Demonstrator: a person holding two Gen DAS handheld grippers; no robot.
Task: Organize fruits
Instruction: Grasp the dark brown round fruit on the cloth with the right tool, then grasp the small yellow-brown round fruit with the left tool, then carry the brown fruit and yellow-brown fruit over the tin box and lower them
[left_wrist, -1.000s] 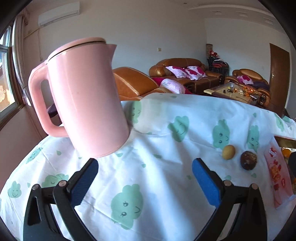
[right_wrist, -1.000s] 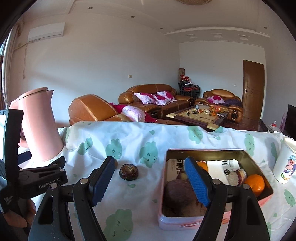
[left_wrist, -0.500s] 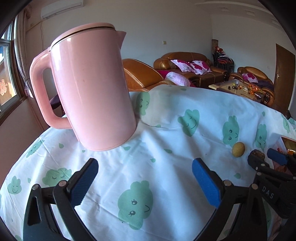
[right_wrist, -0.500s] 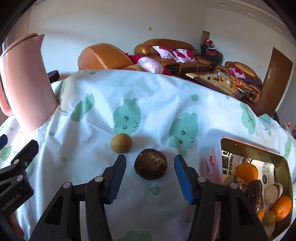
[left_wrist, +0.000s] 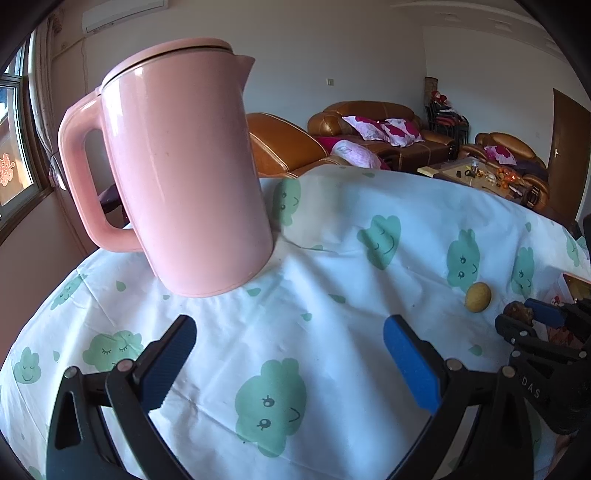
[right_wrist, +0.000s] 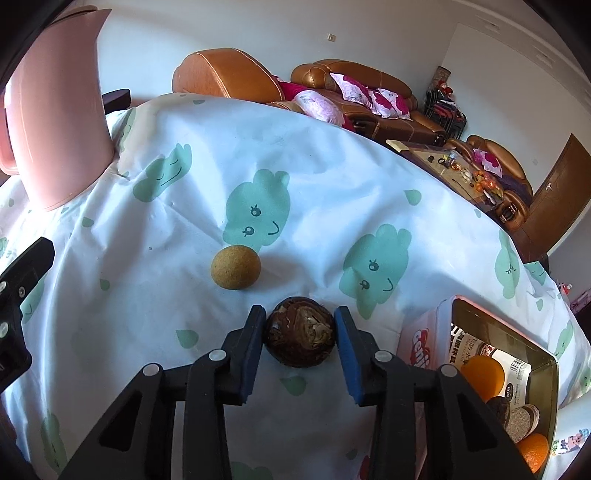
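our right gripper (right_wrist: 300, 332) has its pads pressed on either side of the dark brown fruit (right_wrist: 300, 336), which sits on the tablecloth (right_wrist: 332, 177) beside the tin (right_wrist: 428, 336). several fruits already lie in that tin, so we judge the sorting well underway. the yellow fruit (right_wrist: 235, 267) waits just beyond, and our left gripper (left_wrist: 288, 363) is spread wide, holding nothing.

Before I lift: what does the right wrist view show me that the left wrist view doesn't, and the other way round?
Right wrist only: the right hand-held gripper has its pads against both sides of the dark brown fruit, which sits on the cloth, and the open tin shows oranges inside.

Left wrist only: the left hand-held gripper open over bare tablecloth, and the pink kettle's handle and lid.

Both: the pink kettle, the small yellow fruit and the sofas behind.
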